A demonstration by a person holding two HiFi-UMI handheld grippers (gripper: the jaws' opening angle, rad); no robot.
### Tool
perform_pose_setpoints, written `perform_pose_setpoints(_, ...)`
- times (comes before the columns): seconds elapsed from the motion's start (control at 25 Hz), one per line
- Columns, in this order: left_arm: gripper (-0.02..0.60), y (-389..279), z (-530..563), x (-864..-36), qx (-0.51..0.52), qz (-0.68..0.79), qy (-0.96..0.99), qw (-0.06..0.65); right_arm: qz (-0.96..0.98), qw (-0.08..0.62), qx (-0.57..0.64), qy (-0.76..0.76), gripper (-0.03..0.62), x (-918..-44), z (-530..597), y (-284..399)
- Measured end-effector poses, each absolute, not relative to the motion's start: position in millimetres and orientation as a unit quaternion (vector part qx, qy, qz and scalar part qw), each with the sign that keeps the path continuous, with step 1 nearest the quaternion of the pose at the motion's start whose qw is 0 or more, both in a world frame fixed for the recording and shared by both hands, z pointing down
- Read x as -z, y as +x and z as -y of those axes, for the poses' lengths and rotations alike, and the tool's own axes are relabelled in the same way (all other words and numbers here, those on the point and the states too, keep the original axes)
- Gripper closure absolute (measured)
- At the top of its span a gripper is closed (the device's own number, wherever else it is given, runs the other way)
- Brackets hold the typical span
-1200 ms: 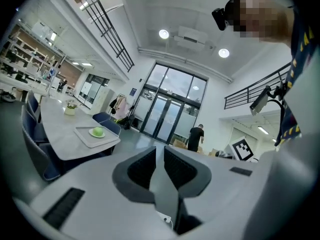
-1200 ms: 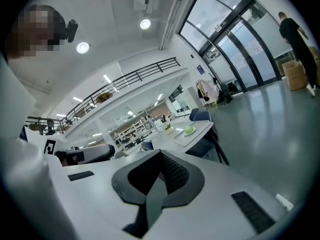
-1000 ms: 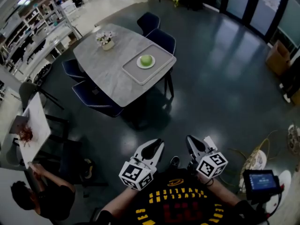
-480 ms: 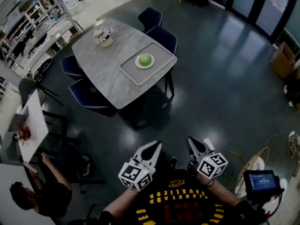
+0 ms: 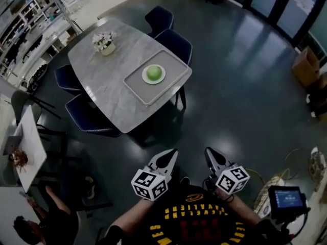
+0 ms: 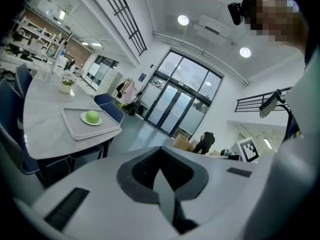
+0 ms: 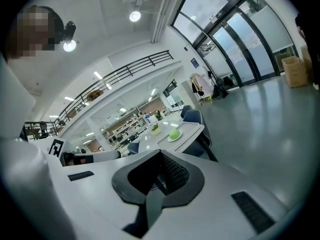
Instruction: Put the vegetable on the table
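A round green vegetable (image 5: 154,72) lies on a white plate (image 5: 146,79). The plate sits on a grey tray (image 5: 172,68) at the near corner of a grey marble table (image 5: 99,80), far ahead of me across the dark floor. The left gripper view shows the vegetable (image 6: 92,116) and tray (image 6: 75,130) at left; the right gripper view shows the vegetable (image 7: 174,133) small at centre. My left gripper (image 5: 171,154) and right gripper (image 5: 209,152) are held close to my body, side by side. Both are shut and hold nothing.
A flower pot (image 5: 104,45) stands on the table's far end. Dark blue chairs (image 5: 177,42) surround the table. A small white table (image 5: 28,142) and a seated person (image 5: 48,223) are at lower left. A cardboard box (image 5: 305,63) and a tablet (image 5: 285,199) are at right.
The table with the tray has shifted left and down and grown slightly in the head view as I move toward it. Both grippers stay shut near my body.
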State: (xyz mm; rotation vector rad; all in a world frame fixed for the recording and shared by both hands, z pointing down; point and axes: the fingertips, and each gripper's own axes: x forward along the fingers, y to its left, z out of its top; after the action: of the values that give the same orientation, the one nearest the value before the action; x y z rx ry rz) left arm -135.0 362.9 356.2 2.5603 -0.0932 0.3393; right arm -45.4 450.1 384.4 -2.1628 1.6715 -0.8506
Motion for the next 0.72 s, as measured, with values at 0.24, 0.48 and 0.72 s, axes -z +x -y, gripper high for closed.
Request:
perform_pose_setpoints(0.24,0.581,-98.5,-299.6,-357.0,-0.124,0.039,0.949,0.288,-0.599,0.113,0.278,-0.742,0.59,-370.0,-390.5,-14.7)
perform_pose_setpoints(0.48,0.581,-79.7,-249.7,-361.5,-0.125,0.044,0.946,0.296,-0.626,0.087,0.258,-0.731,0.589,-359.0,-332.2,-3.3)
perform_pose_setpoints(0.72,0.581,-61.3,-216.1,-369.7,-0.121,0.047,0.942,0.31,-0.64,0.081,0.256,-0.72,0.589,-360.2,-297.7,13.4)
